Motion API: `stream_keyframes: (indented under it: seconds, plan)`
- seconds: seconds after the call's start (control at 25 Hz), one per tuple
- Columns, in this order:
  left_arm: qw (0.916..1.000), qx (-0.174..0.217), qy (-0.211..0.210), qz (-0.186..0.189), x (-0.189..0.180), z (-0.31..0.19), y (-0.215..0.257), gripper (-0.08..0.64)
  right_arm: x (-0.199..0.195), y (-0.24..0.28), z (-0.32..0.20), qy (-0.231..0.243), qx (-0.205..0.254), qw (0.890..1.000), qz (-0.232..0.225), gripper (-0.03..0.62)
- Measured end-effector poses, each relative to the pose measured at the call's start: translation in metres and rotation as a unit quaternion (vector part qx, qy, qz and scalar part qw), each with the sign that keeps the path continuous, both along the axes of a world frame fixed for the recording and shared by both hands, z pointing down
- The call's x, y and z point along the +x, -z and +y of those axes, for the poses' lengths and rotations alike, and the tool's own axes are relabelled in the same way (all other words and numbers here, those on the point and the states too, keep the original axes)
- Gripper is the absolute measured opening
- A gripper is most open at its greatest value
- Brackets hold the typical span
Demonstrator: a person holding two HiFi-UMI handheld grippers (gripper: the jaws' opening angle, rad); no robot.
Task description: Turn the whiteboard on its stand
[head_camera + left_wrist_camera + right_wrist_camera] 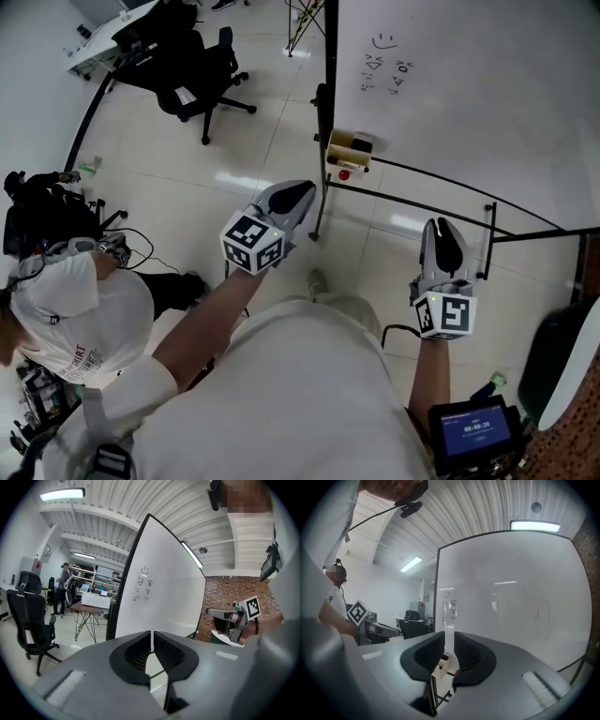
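whiteboard (469,94), one, upright on its black stand (330,103), with one cluster of small marks (384,70) near its framed edge. grippers, two, both short of the board and touching nothing. left gripper (298,195): jaws drawn to a thin slit, empty, pointing near the framed edge. right gripper (448,234): jaws a little apart, empty, facing the board's white face. tray (349,148), one, sits on the stand post just above one red item (343,174). chair (202,70) stands well beyond. one person (75,300) sits far left.
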State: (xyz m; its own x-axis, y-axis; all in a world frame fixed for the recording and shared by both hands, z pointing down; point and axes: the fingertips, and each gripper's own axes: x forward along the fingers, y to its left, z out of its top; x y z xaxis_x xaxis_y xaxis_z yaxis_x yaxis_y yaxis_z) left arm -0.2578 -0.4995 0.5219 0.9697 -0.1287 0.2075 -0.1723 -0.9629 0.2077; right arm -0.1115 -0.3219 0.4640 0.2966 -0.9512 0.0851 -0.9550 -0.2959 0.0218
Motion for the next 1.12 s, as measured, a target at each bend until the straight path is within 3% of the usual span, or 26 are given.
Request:
stream_keyframes:
  seconds: [0.28, 0.48, 0.64, 0.92, 1.12]
  plan:
    - [0.9995, 0.001, -0.030, -0.011, 0.024, 0.046, 0.008, 0.040, 0.010, 0.007, 0.059, -0.033, 0.001, 0.999, -0.007, 0.069]
    - [0.9989, 0.019, -0.043, -0.009, 0.001, 0.111, 0.030, 0.040, -0.011, 0.021, 0.127, -0.045, 0.004, 0.999, -0.007, 0.069]
    - [0.9993, 0.021, -0.031, -0.009, -0.002, 0.120, 0.025, 0.040, -0.006, 0.006, 0.137, -0.041, -0.007, 0.999, -0.013, 0.000]
    - [0.9997, 0.020, -0.014, -0.002, -0.014, 0.124, 0.018, 0.040, -0.005, -0.011, 0.153, -0.043, -0.006, 0.998, -0.036, 0.000]
    - [0.9994, 0.001, -0.032, 0.011, -0.012, 0.123, 0.028, 0.040, 0.002, -0.002, 0.152, -0.054, 0.006, 0.997, -0.048, 0.000]
